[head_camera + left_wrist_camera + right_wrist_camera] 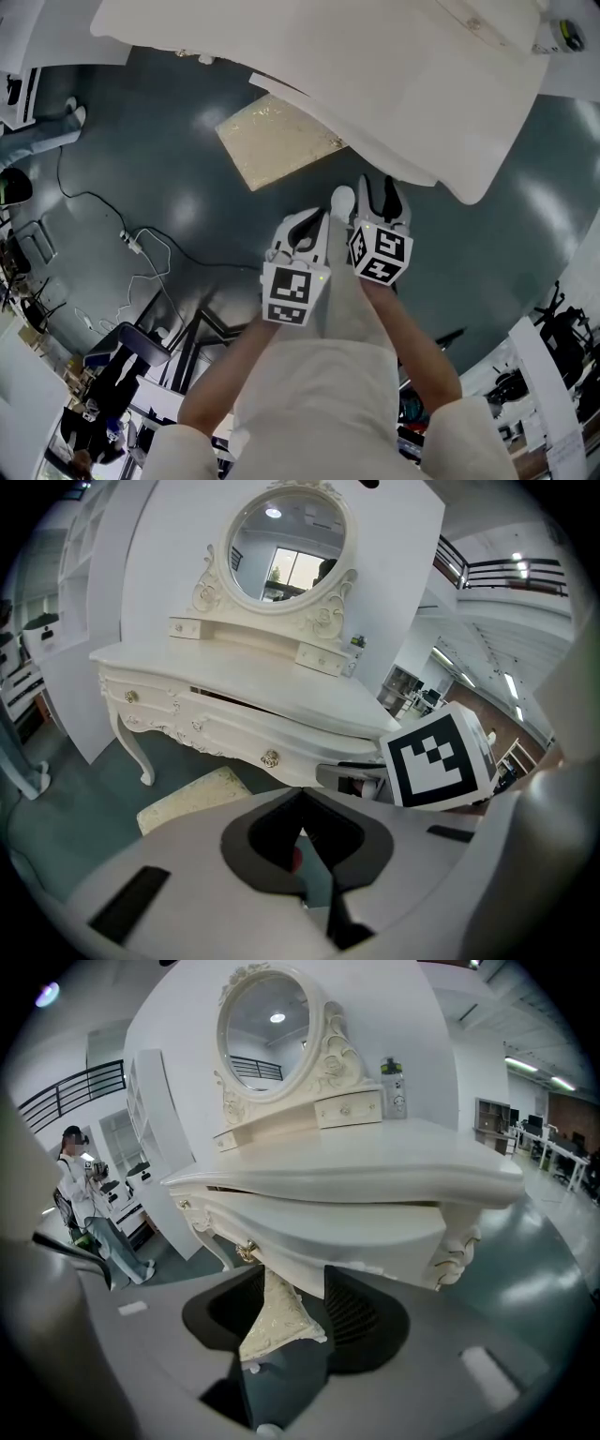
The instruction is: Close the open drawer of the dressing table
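white dressing table (pixel 234 667) with a round mirror (pixel 286 550), its front drawer (pixel 281 735) standing slightly out under the top, cushioned stool (pixel 281 139) below, left gripper (pixel 314 219) fingertips drawn together on nothing, right gripper (pixel 382 189) beside it, fingers spread and empty, both short of the drawer

dressing table (pixel 281 682): white, carved, curved legs, oval mirror (pixel 286 546) at tabletop back edge, stands on grey floor (pixel 84 799). drawer (pixel 234 728) under tabletop front edge, gold knob (pixel 270 757), pulled out slightly; dark gap along its top.
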The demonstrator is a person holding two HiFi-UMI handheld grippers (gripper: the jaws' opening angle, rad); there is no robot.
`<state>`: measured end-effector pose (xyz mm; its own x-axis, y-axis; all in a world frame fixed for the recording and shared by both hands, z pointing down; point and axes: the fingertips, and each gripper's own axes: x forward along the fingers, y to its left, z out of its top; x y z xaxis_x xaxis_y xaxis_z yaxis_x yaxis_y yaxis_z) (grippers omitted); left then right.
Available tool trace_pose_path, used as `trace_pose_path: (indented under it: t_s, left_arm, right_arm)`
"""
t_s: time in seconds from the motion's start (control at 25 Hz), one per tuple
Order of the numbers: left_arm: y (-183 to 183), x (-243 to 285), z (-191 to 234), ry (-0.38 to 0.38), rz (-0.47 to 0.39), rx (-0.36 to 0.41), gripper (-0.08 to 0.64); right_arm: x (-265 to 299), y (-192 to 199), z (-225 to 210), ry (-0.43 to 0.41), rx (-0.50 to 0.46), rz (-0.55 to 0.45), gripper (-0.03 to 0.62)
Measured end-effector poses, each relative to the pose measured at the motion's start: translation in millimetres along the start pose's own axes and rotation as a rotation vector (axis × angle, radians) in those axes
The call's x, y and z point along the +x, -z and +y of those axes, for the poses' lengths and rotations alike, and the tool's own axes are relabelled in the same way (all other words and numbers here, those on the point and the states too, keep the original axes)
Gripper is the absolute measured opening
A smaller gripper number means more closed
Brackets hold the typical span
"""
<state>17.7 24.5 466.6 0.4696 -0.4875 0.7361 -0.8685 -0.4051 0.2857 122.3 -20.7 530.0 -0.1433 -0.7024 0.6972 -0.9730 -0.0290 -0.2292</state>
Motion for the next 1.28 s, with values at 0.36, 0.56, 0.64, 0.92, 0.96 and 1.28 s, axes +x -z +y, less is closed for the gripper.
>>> trace_pose_path:
  t_s: [0.36, 0.56, 0.64, 0.92, 0.96, 1.28]
  left_arm:
    - [-4.3, 3.3, 3.1, -0.020, 0.003, -0.007, 0.009]
    - [-7.4, 7.0, 0.5, -0.022, 0.000, -0.010, 0.009]
    - [-8.1, 8.9, -0.7, -0.023, 0.001, -0.012, 0.009]
    - [-12.2, 12.7, -1.0, -0.030, 0.001, -0.013, 0.009]
    - [-13.1, 13.1, -0.9, -0.031, 0.002, -0.013, 0.009]
    - [-20.7, 12.0, 0.3, -0.027, -0.007, -0.002, 0.009]
  right_arm:
    - [6.0, -10.1, -4.1, -0.005, 0.011, -0.016, 0.195]
    - [10.2, -15.4, -7.0, -0.004, 0.016, -0.021, 0.195]
    - [12.2, -17.4, -8.1, -0.004, 0.020, -0.024, 0.195]
    - [17.1, -23.8, -10.9, -0.004, 0.037, -0.034, 0.195]
    - [17.1, -23.9, -11.1, -0.003, 0.040, -0.034, 0.196]
    - [16.9, -23.8, -9.3, -0.010, 0.039, -0.020, 0.196]
